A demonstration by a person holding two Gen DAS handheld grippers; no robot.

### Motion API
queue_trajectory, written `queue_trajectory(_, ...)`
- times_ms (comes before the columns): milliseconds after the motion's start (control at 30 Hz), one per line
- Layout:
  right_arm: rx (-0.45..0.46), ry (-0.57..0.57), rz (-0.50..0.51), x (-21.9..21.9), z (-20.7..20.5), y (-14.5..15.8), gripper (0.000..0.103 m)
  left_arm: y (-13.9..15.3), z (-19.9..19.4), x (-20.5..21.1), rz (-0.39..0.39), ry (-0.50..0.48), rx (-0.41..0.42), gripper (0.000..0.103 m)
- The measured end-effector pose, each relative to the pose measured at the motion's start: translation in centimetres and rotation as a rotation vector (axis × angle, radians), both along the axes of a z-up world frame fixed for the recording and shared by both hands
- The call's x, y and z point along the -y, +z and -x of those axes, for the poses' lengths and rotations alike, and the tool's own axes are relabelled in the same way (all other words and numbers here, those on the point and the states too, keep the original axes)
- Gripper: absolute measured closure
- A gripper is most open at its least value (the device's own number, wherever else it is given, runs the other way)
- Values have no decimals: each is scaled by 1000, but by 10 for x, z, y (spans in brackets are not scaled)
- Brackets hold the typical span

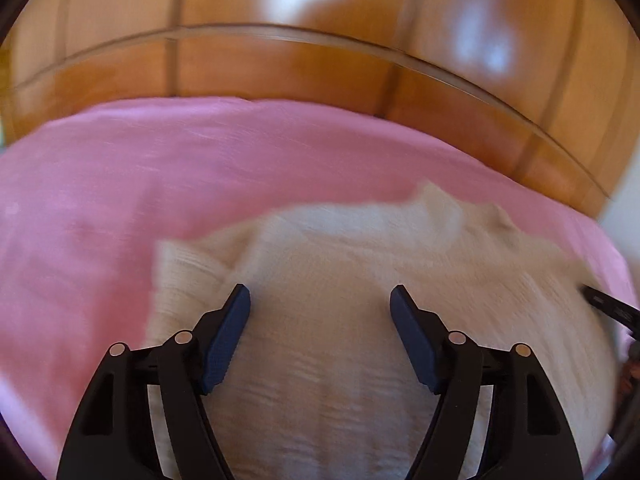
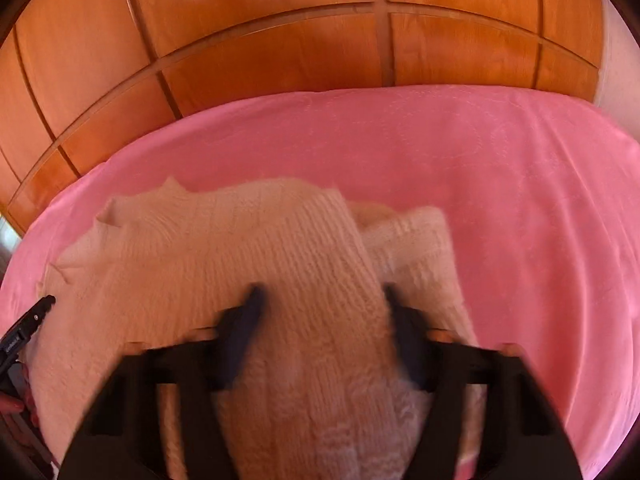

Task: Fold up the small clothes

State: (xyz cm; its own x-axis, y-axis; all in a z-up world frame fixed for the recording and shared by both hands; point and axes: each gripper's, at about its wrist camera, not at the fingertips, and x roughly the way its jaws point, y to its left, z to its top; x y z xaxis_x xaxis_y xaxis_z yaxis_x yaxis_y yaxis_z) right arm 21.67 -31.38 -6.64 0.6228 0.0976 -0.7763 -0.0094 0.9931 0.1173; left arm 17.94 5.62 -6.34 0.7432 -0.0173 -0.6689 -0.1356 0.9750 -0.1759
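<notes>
The cream knit (image 2: 224, 264) lies on the pink bed (image 2: 500, 168), near its front edge. Left tool (image 1: 320, 300) apart above it; right tool (image 2: 320, 300) apart, astride a raised fold. Soft, light, floppy: best pinched at hems or corners.

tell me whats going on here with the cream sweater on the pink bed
A person is folding a cream knitted sweater on a pink bedspread, holding a two-finger gripper in each hand. The left gripper hovers over the knit with its jaws open and nothing between them. The right gripper straddles a raised fold of the sweater, though blur hides whether its jaws are gripping it. A glossy wooden panelled wardrobe stands behind the bed.
</notes>
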Motion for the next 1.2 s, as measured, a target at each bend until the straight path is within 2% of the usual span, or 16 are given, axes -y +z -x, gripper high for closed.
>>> queue_trajectory(33, 12, 6, 40, -4, -3, 4, 93, 0, -3, -7, -11, 79, -11, 31)
queue_trajectory(100, 42, -20, 81, -6, -11, 8, 95, -5, -12, -17, 28, 160, -64, 31)
queue_trajectory(133, 55, -39, 94, -4, -15, 8, 97, -9, -17, -23, 68, 171, -87, 31)
queue_trajectory(200, 74, -82, 107, 3, -26, -1, 97, -11, -18, -25, 74, 160, -72, 31)
queue_trajectory(300, 22, -123, 71, 17, -38, -22, 97, -13, -18, -27, 91, 145, -73, 29)
queue_trajectory(367, 22, -132, 68, 18, -45, -18, 95, -10, -14, -26, 89, 142, -71, 29)
queue_trajectory(433, 24, -131, 95, 16, -45, -18, 91, -3, -12, -20, 81, 142, -68, 29)
queue_trajectory(533, 28, -150, 118, 13, -51, -19, 81, 21, 8, 3, 80, 80, 7, 29)
queue_trajectory(600, 33, -163, 118, 15, -48, -19, 76, 38, 17, 29, 45, -7, 58, 29)
queue_trajectory(633, 34, -178, 127, 15, -47, -18, 68, 41, 18, 39, 36, -44, 65, 29)
queue_trajectory(767, 39, -202, 158, 7, -48, -15, 55, 42, 6, 91, -4, -221, -5, 29)
queue_trajectory(900, 43, -215, 180, 6, -46, -13, 48, 18, -13, 136, -238, -286, -104, 29)
queue_trajectory(967, 44, -222, 186, 6, -46, -13, 43, 3, -24, 137, -304, -270, -109, 29)
queue_trajectory(1000, 43, -226, 187, 7, -47, -13, 42, -4, -32, 131, -308, -239, -110, 28)
queue_trajectory(1100, 43, -231, 186, 9, -46, -13, 38, -12, -51, 114, -189, -209, -171, 21)
queue_trajectory(1200, 38, -232, 182, 10, -47, -13, 37, -12, -51, 115, -206, -219, -172, 20)
